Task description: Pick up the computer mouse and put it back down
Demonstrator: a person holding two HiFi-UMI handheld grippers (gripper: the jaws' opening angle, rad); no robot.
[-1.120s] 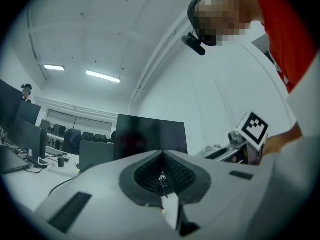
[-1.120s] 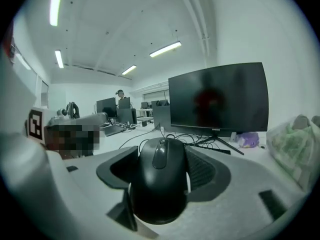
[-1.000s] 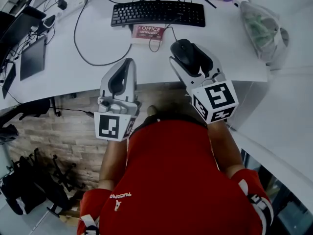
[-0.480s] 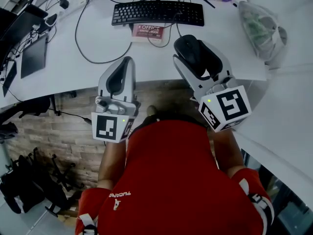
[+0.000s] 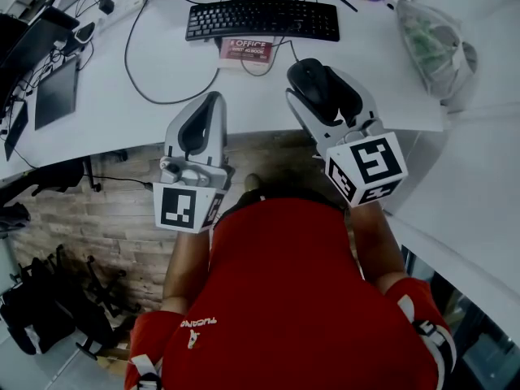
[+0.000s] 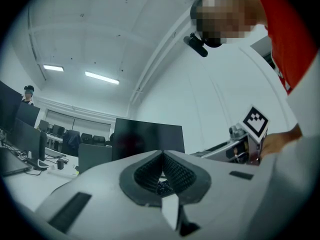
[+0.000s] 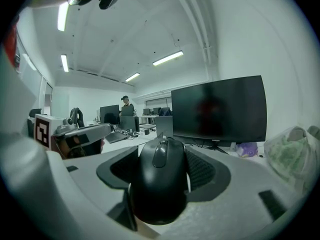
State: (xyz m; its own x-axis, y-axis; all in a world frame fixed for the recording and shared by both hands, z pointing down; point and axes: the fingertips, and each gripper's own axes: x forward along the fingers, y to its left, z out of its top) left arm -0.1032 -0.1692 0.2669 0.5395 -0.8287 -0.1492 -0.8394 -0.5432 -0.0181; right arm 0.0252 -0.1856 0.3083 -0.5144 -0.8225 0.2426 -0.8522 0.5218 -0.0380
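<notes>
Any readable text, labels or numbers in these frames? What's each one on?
"OFFICE": on the red and white booklet beside the black keyboard; the smaller line under it is blurred.
White print on the red shirt: upside down, looks like "TUCANO", unsure.
Keyboard keys, black computer mouse: nothing legible.

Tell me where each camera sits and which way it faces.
Head view: on the person's head, looking steeply down at the desk, keyboard, red shirt, left claw and right claw.
Left gripper view: on the left claw, looking along its closed jaws toward a monitor; the red shirt shows.
Right gripper view: on the right claw, looking along jaws gripping the mouse.
Shared: both gripper views show the other claw and a monitor.
</notes>
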